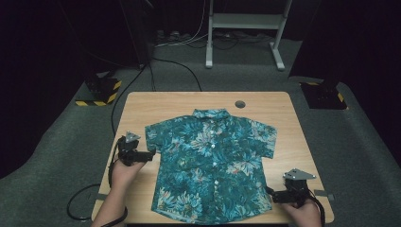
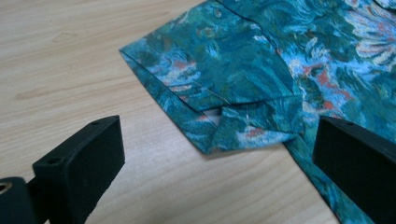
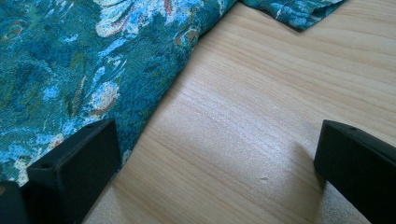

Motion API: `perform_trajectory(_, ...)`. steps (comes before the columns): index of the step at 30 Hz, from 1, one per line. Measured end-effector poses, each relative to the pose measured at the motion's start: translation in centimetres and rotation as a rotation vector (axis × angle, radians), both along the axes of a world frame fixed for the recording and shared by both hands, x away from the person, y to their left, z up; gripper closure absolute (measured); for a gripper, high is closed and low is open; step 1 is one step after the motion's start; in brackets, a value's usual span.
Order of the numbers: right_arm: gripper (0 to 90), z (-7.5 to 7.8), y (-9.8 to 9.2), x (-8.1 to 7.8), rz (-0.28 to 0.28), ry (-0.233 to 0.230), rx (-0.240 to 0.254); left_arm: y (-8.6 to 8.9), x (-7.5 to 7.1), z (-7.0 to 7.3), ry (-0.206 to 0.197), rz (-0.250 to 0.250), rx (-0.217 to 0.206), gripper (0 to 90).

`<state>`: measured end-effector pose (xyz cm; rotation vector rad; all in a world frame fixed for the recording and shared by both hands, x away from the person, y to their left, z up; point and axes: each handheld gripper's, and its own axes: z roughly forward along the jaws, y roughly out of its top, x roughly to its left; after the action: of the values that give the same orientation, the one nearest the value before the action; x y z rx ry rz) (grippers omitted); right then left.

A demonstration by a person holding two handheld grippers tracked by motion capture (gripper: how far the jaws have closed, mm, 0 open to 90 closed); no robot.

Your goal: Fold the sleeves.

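Pale wood-grain table [image 1: 142,101], flat teal floral woven shirt [image 1: 210,165]

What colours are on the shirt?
The shirt is dark teal green with light blue, white and small reddish flowers and leaves. The pattern shows best in the left gripper view.

This looks like a recording lab: a wooden table [image 1: 265,101] stands alone on grey carpet [image 1: 359,142], with dark walls, floor cables [image 1: 179,66], hazard-striped stand bases [image 1: 99,92] and a white metal frame [image 1: 246,28] far behind.
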<state>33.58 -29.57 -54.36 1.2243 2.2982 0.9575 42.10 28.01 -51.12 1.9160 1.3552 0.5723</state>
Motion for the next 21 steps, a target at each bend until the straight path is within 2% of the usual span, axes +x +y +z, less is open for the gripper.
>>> perform_trajectory(21,0.0,0.0,0.0,0.0,0.0,0.001,0.001,0.2,3.5,-0.4,-0.019,0.032,-0.041,1.8)
